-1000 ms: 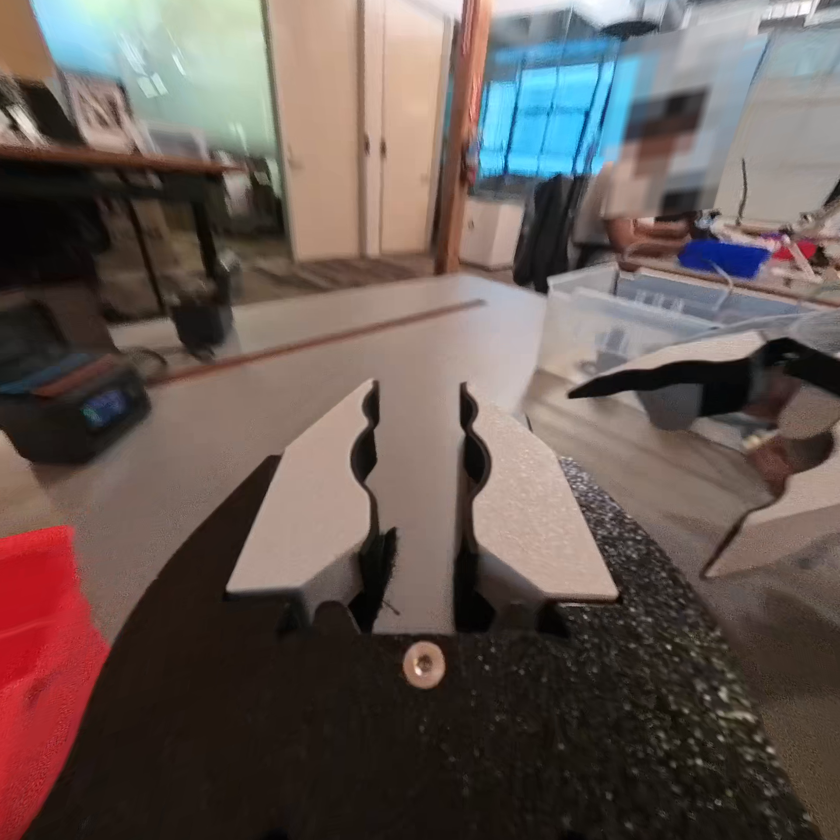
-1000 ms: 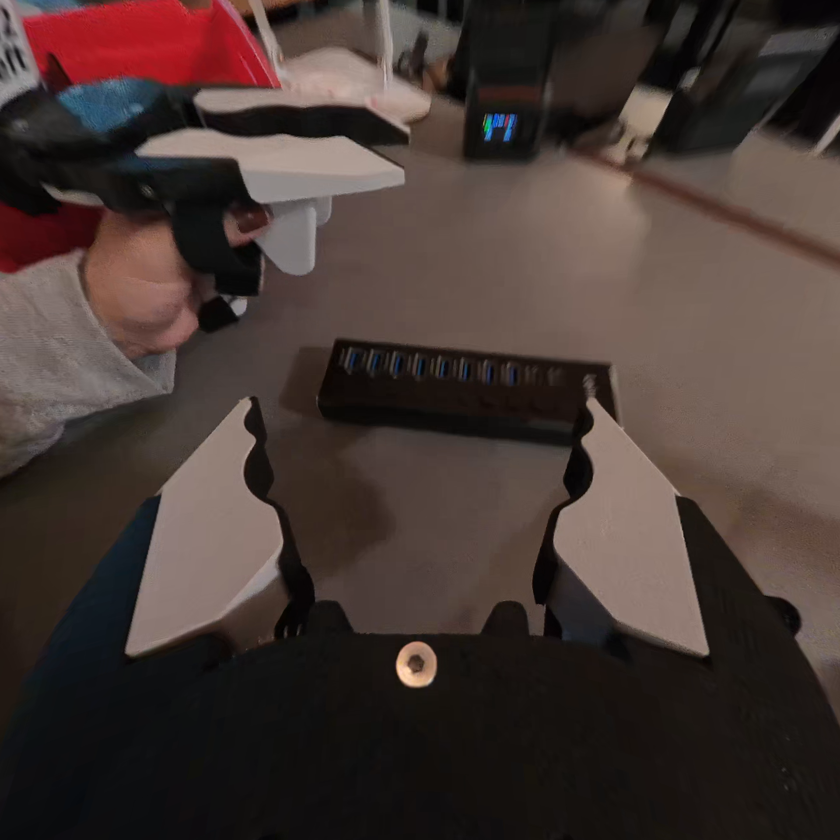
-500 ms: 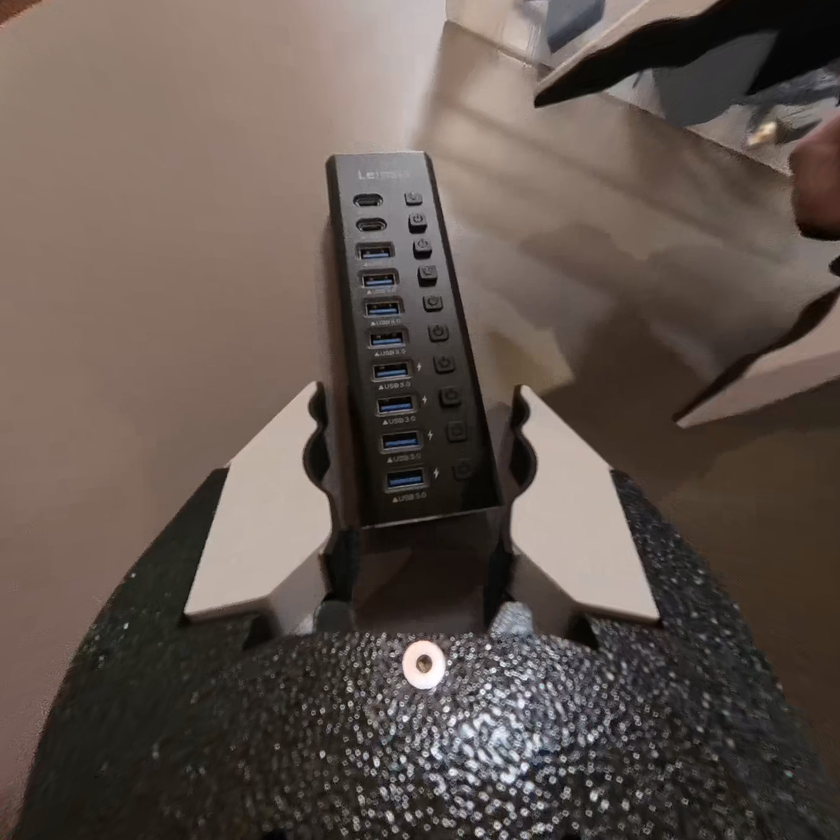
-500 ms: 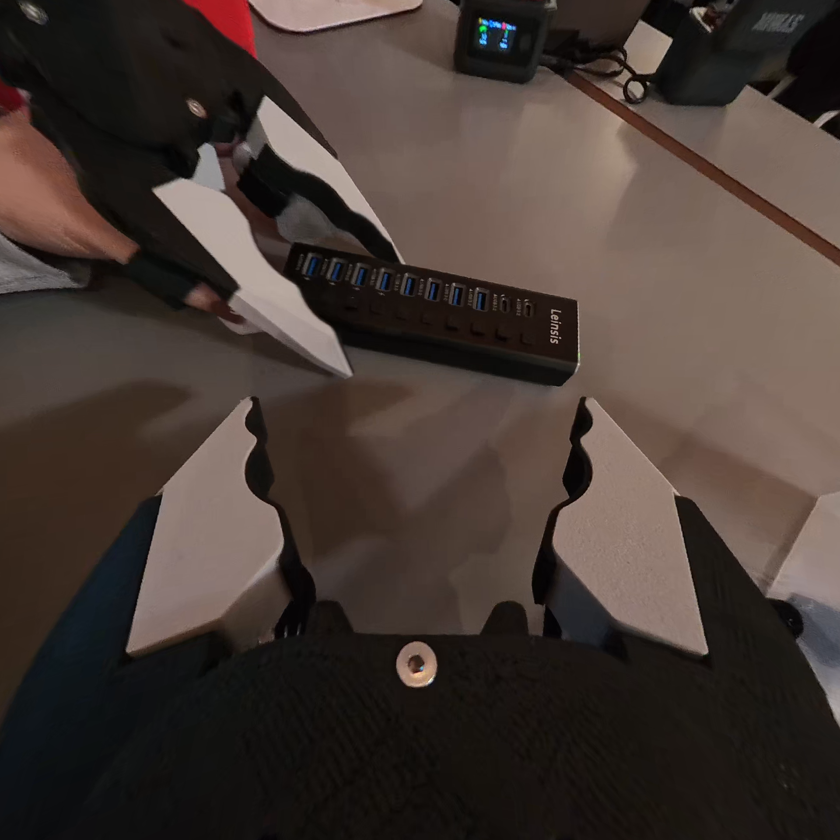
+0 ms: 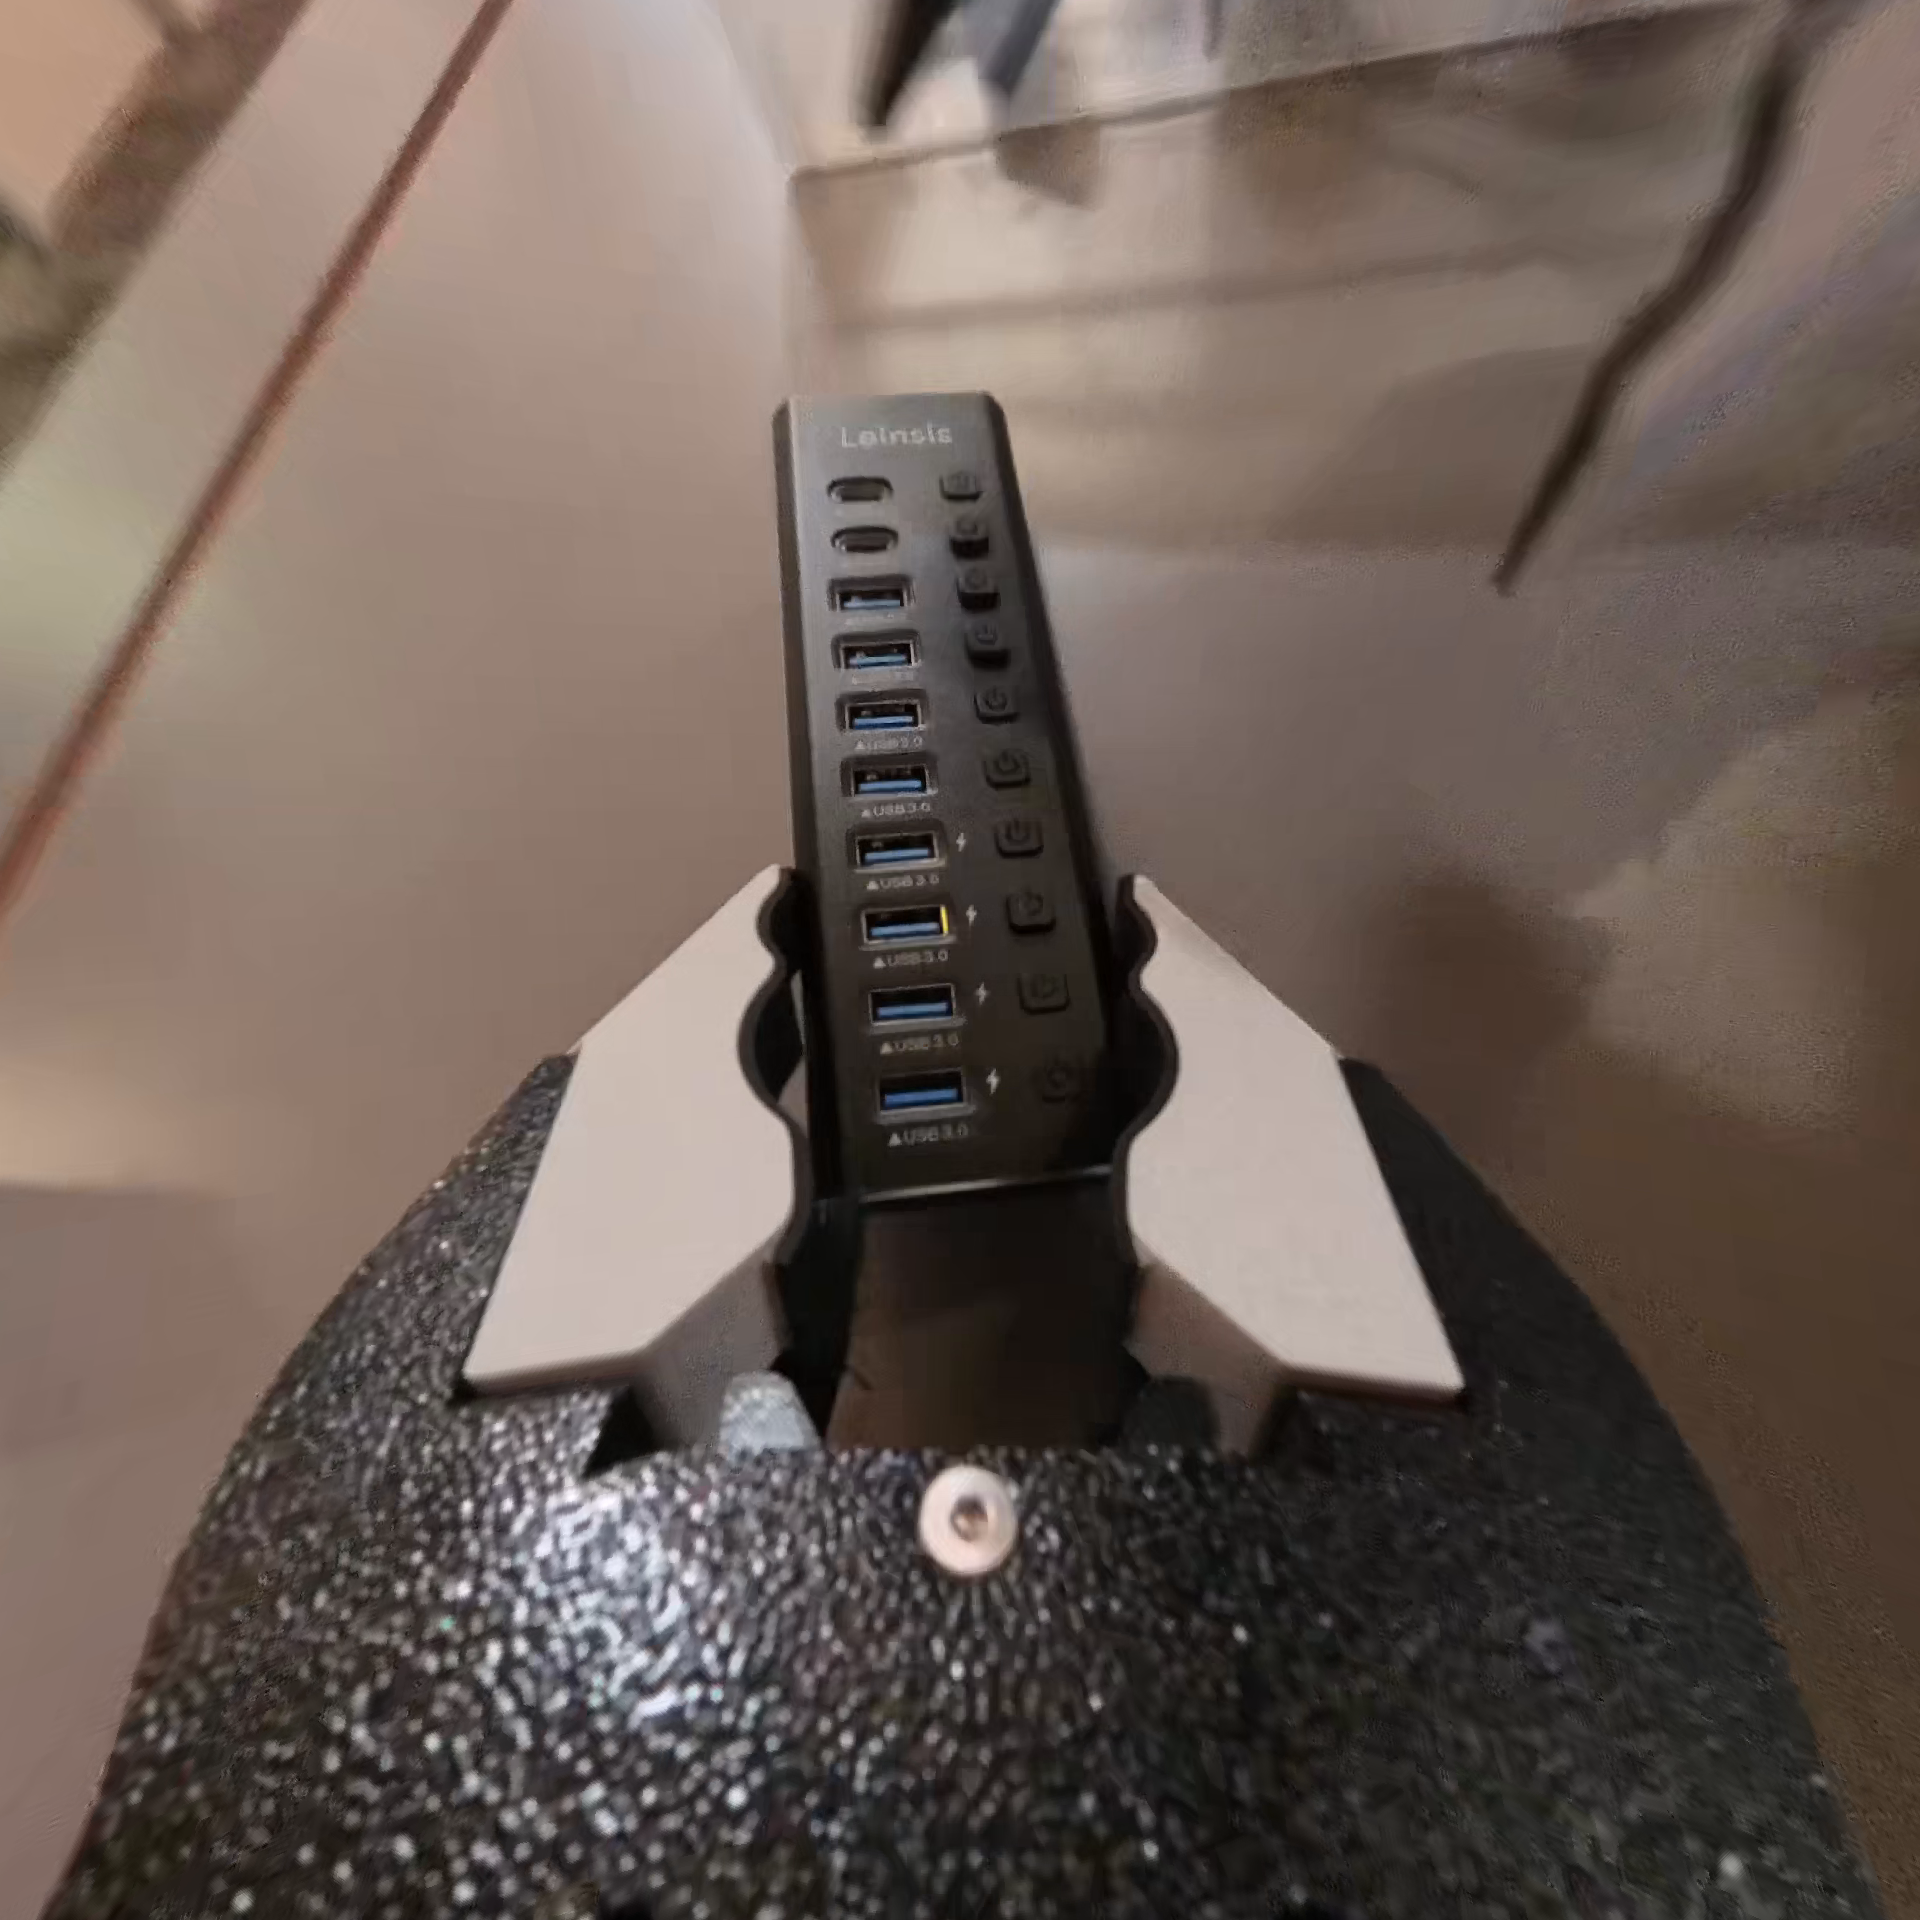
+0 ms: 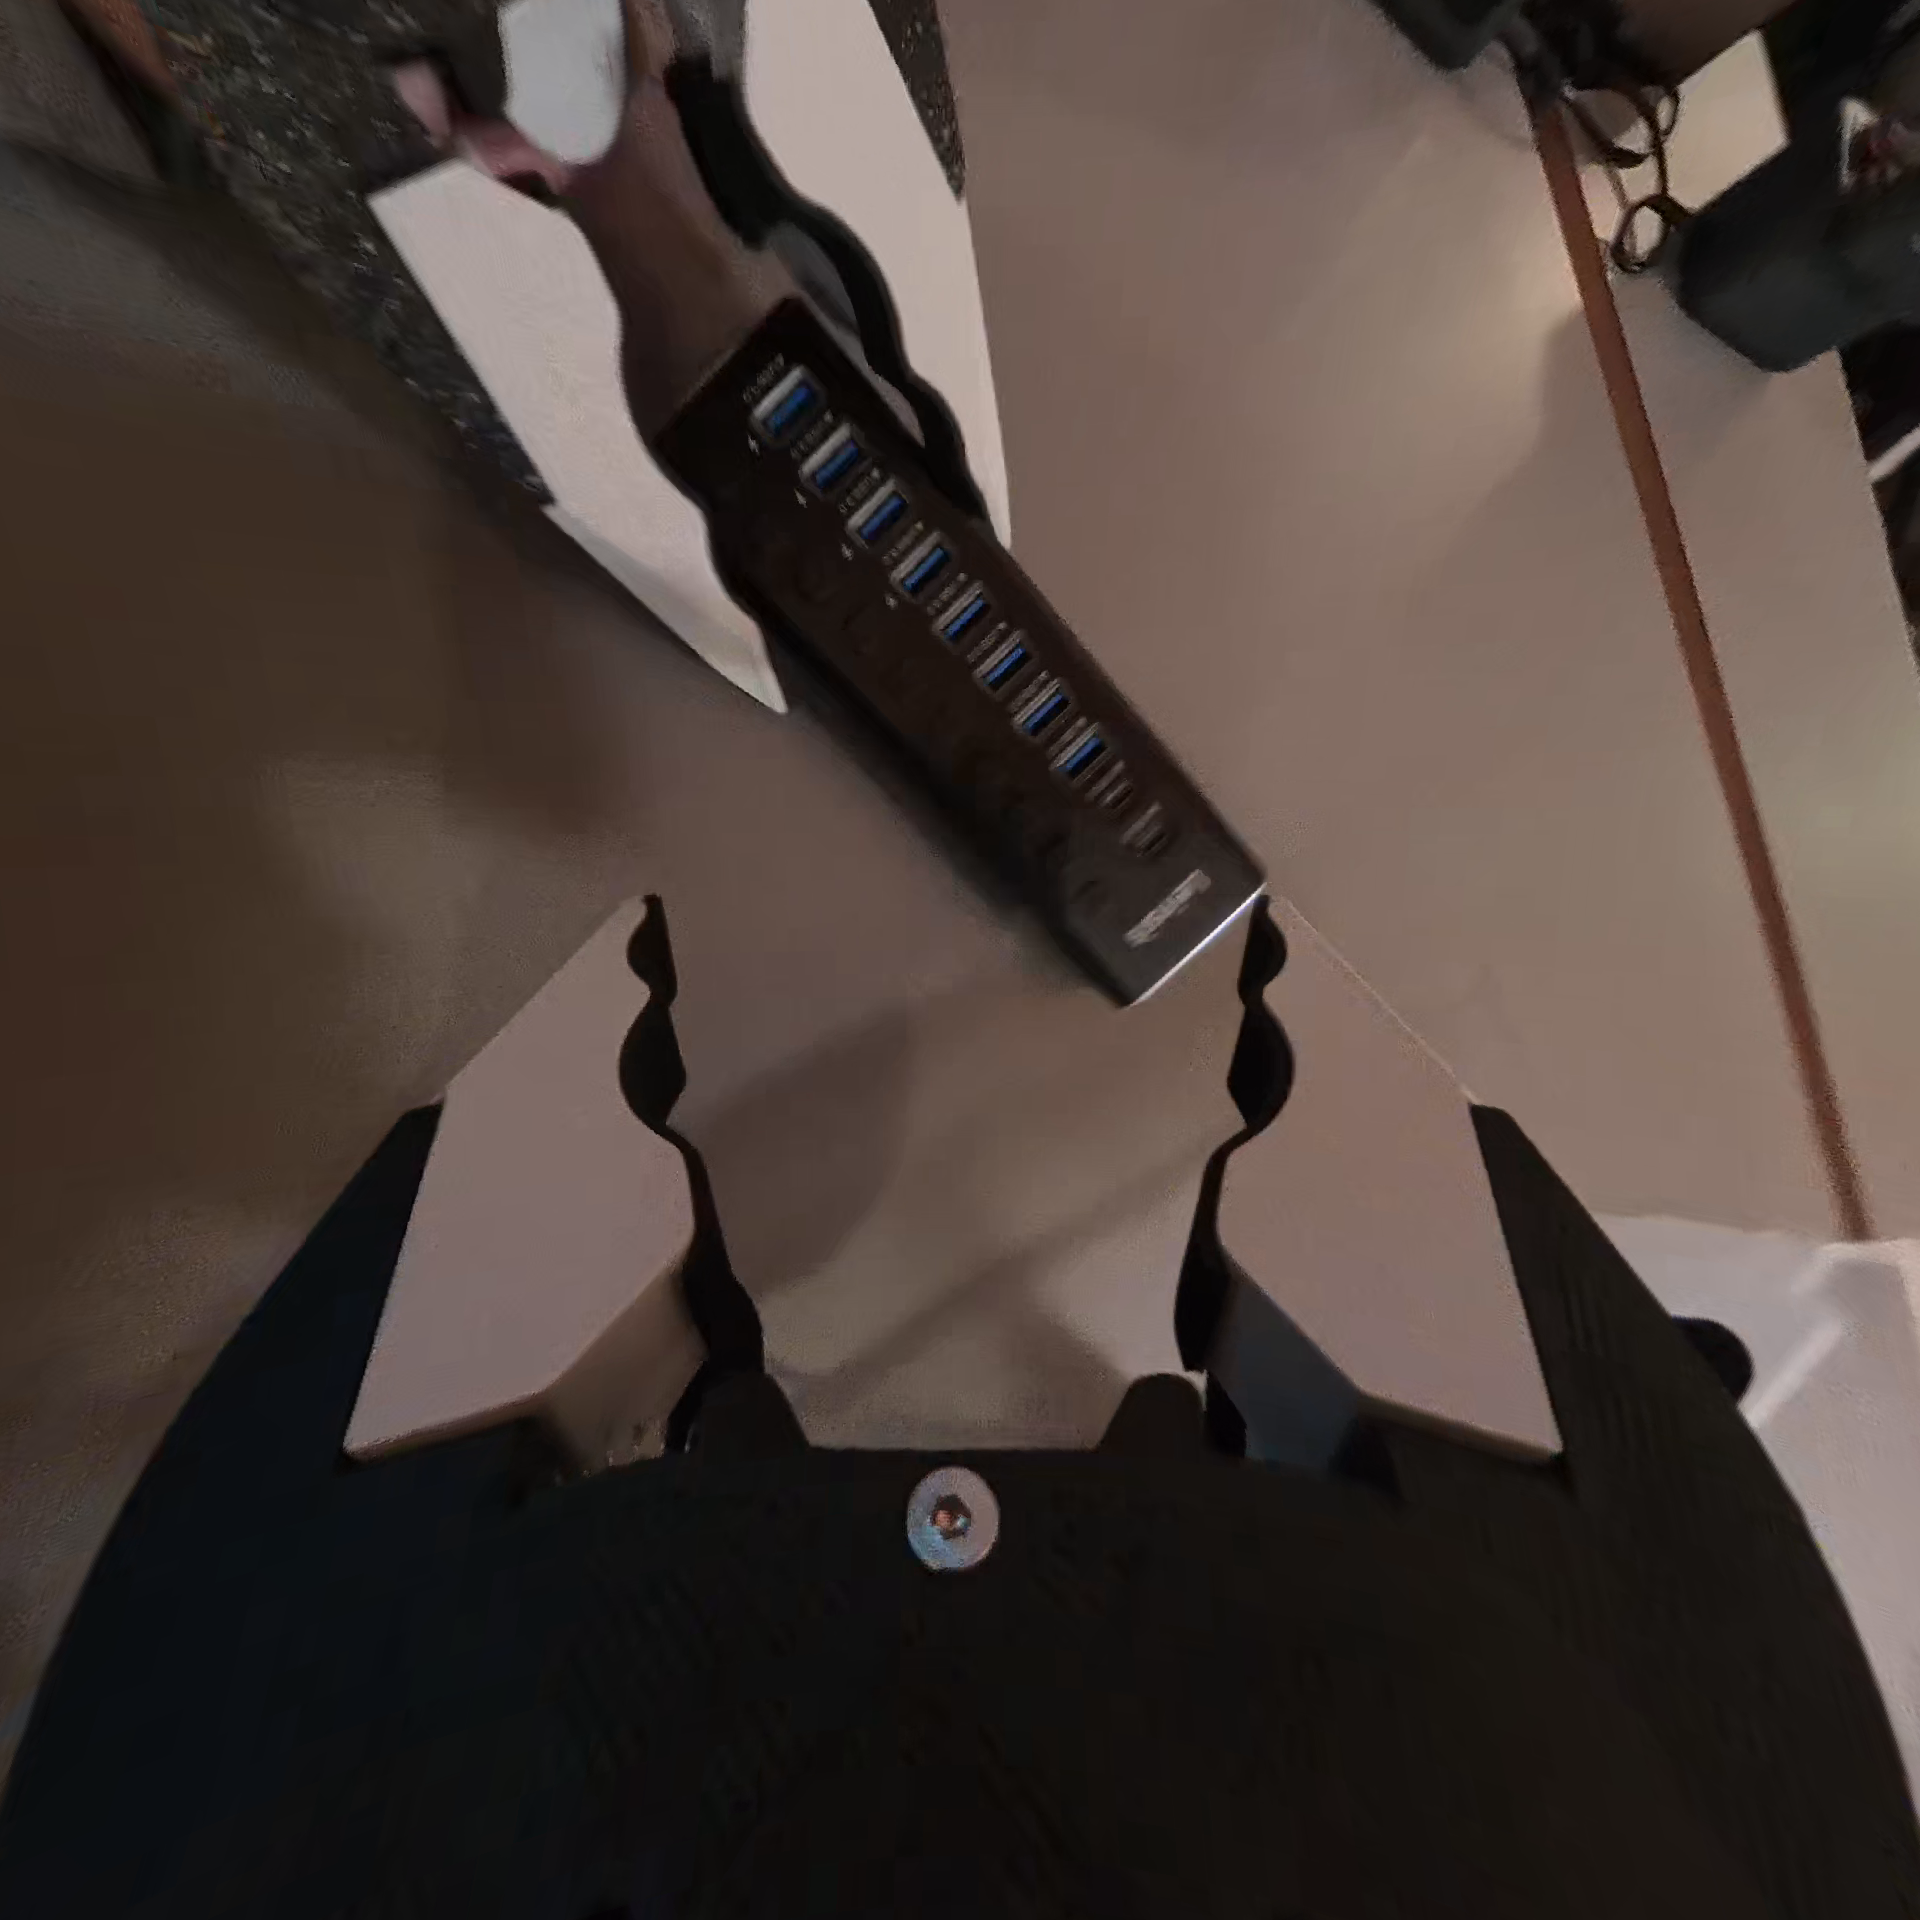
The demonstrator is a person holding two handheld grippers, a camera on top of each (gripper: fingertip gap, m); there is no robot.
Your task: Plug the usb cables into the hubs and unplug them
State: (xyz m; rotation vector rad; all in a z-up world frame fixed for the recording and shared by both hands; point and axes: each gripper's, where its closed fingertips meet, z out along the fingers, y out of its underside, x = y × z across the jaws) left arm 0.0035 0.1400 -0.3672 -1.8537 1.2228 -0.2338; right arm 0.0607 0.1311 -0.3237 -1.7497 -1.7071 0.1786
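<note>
The left gripper [image 5: 958, 1039] has its pale, matte fingers [image 5: 665, 1132] clamped on the near end of the hub [image 5: 935, 790], their black wavy inner edges pressed against its two long sides. The hub is a long, slim black bar with a smooth satin shell; one row of blue-lined rectangular ports and a row of small square buttons run along its top face, which points away from the gripper toward the far side of the pale, smooth desk [image 5: 416, 727]. The gripper's body is rough, speckled black plastic with a round metal screw head.

The right gripper [image 6: 956, 997] has its fingers [image 6: 540, 1195] wide apart and empty; the hub's [image 6: 997, 665] free end lies just beside its right fingertip. A thin brown strip [image 6: 1704, 665] crosses the desk on the right.
</note>
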